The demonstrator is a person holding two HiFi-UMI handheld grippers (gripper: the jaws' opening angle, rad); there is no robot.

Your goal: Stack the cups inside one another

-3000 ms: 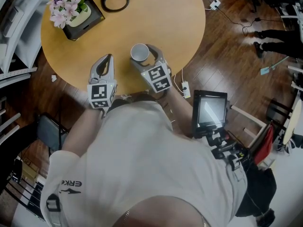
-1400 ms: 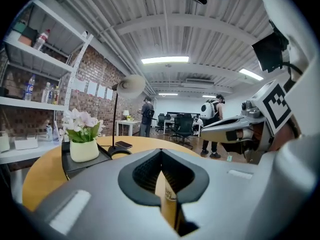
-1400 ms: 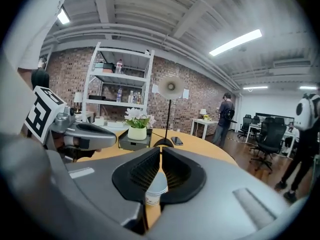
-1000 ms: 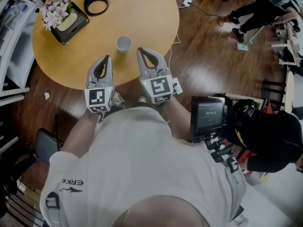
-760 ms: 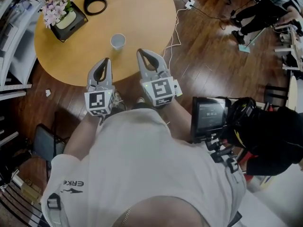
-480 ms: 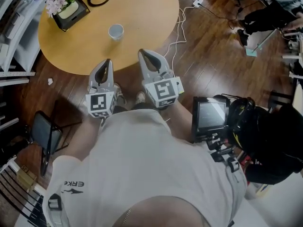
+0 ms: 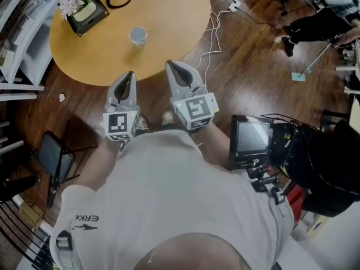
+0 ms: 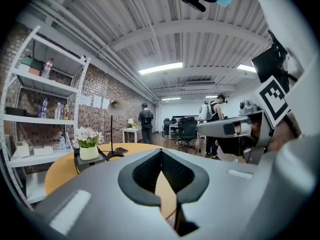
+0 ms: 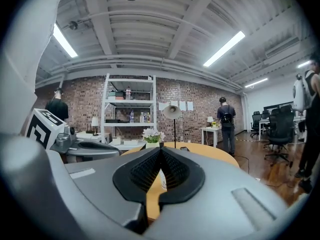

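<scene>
Head view: "ERKE" on sleeve (image 7: 84, 207), cup (image 7: 138, 36) on table (image 7: 169, 16).

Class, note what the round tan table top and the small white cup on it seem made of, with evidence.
The round tan table top looks like wood laminate or veneer: even colour, smooth, soft sheen. The small white cup is probably paper or thin plastic: thin rim, plain matt wall.

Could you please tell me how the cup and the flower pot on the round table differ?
The cup is plain, round and holds no plant; the flower pot holds pale pink flowers. The cup stands directly on the table; the flower pot sits in a dark square tray. The cup is nearer the table's middle, the flower pot at its edge. Both stand upright.
</scene>
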